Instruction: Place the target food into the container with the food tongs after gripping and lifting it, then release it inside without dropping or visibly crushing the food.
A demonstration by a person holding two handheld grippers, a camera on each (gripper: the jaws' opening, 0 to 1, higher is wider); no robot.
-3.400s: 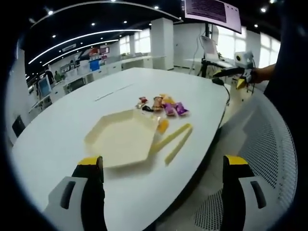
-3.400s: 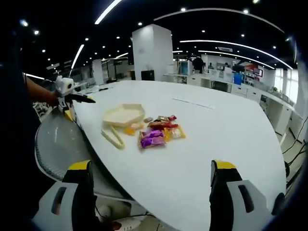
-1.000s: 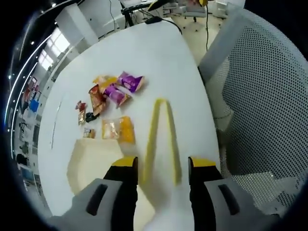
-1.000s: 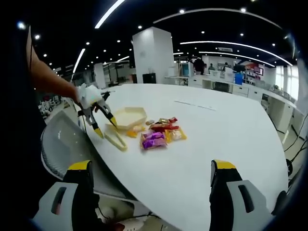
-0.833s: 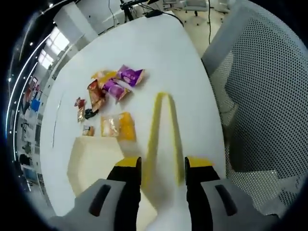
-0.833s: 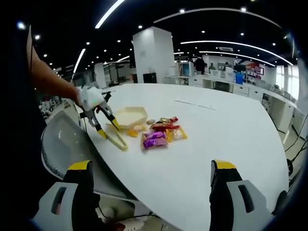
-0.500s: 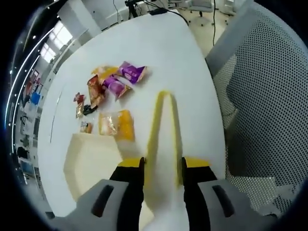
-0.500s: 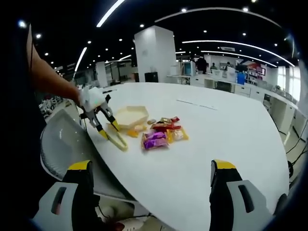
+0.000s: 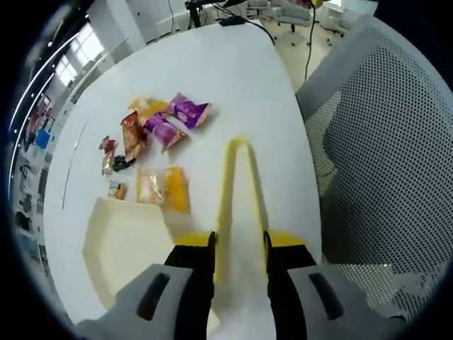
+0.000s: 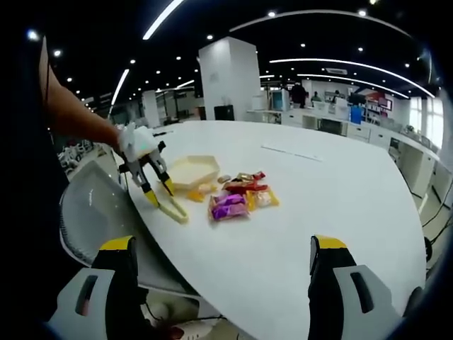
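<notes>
Right now the left tongs (image 9: 239, 246) sit narrow on the yellow food tongs (image 9: 228, 185), one jaw against the outer side of each arm near the free ends. The food tongs lie flat on the white bench (image 9: 212, 67), their long axis running straight away from the left tongs, joined tip farthest off, arms spreading back toward the jaws. Left of the left tongs lies the cream hexagonal tray (image 9: 117, 237); beyond it an orange packet (image 9: 175, 190), farther off purple packets (image 9: 190, 111). A mesh chair (image 9: 382, 149) stands to the right. The right tongs (image 10: 223, 244) hang wide open, holding nothing, well apart from the left tongs (image 10: 157, 190).
</notes>
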